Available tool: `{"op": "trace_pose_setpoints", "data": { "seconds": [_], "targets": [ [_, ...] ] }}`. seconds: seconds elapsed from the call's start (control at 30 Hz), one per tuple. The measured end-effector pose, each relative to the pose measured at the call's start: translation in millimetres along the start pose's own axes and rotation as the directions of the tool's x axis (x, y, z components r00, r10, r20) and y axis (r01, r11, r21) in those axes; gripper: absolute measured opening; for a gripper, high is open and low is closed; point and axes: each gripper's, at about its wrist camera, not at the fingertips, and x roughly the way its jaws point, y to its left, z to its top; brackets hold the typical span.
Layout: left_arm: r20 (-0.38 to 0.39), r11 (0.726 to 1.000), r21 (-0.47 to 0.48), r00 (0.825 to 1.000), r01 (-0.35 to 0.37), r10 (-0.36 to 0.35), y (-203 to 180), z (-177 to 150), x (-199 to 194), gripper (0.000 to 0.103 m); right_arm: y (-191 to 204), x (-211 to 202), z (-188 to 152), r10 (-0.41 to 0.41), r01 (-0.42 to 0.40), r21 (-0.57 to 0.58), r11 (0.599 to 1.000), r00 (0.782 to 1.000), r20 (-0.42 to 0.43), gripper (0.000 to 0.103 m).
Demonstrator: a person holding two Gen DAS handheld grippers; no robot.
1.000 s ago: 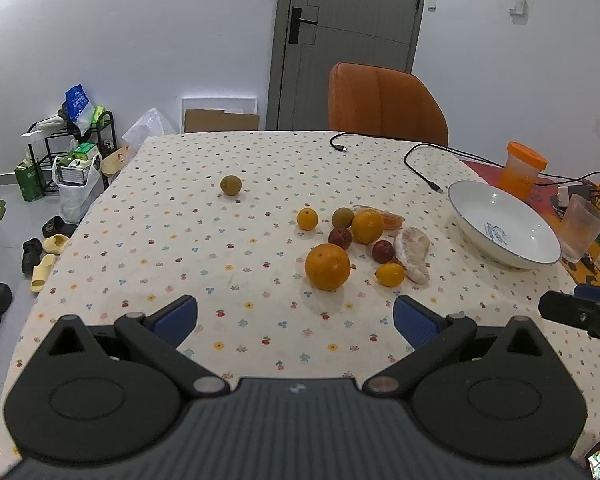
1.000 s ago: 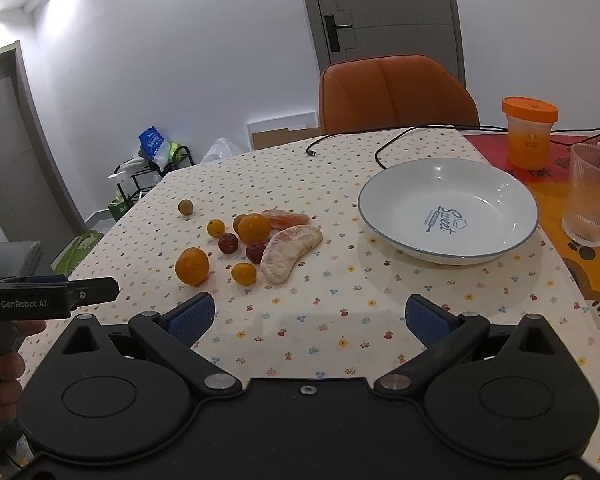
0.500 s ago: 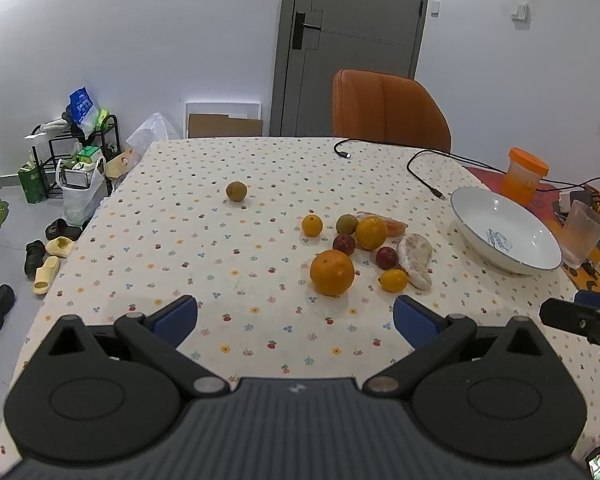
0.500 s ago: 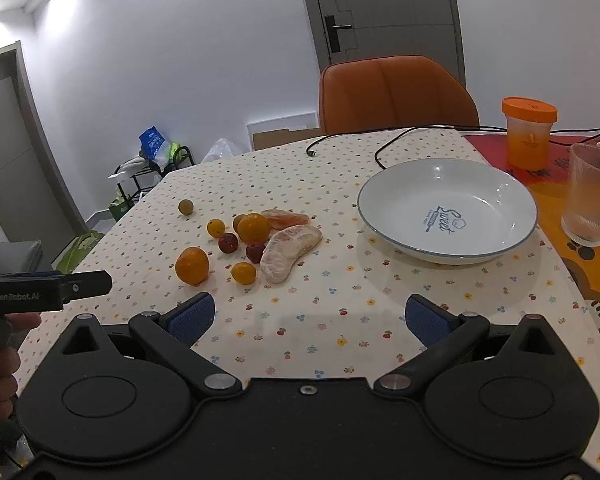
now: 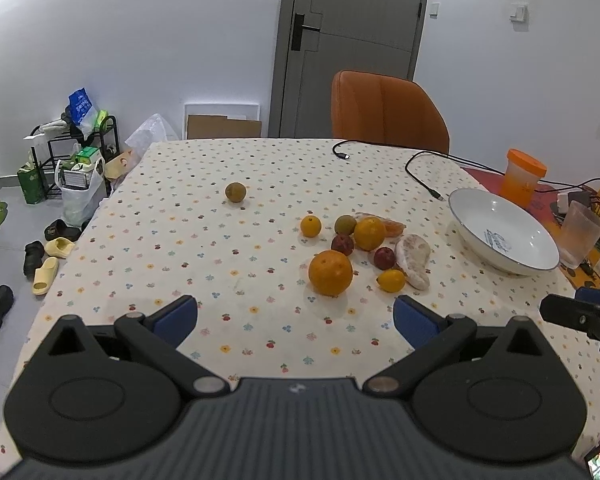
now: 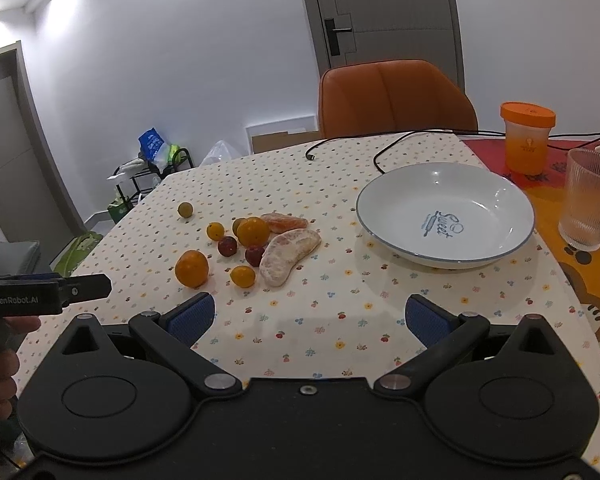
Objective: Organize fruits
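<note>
Both grippers, left gripper (image 5: 296,312) and right gripper (image 6: 310,316), gape empty above bare tablecloth (image 6: 320,332) short of the fruits (image 6: 256,248).

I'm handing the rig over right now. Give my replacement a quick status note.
Left gripper and right gripper are both open and empty, above the near table edge.
White bowl is empty.
All fruit lies on the tablecloth: a cluster around the large orange and pomelo segment, plus one small greenish fruit apart.
Nothing sorted yet; every piece remains.
</note>
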Motion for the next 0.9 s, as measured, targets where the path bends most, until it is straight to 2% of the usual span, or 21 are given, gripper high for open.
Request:
{"op": "trace_pose_setpoints", "data": {
  "seconds": [0.33,0.57,0.9],
  "targets": [
    [0.019,1.0,-0.011,1.0,-0.01,0.01,0,0,3,0.103,-3,5,0,0.009,-0.009,0.016,1.0,1.0,-0.004,0.103],
    [0.029,1.0,-0.005,1.0,0.01,-0.01,-1,2,12,0.103,-5,18,-1,0.009,-0.009,0.022,1.0,1.0,-0.023,0.103],
    [0.033,0.999,0.01,0.999,0.034,-0.034,-9,2,36,0.101,-11,40,-2,0.086,-0.085,0.036,0.996,0.996,-0.022,0.103]
  ]
}}
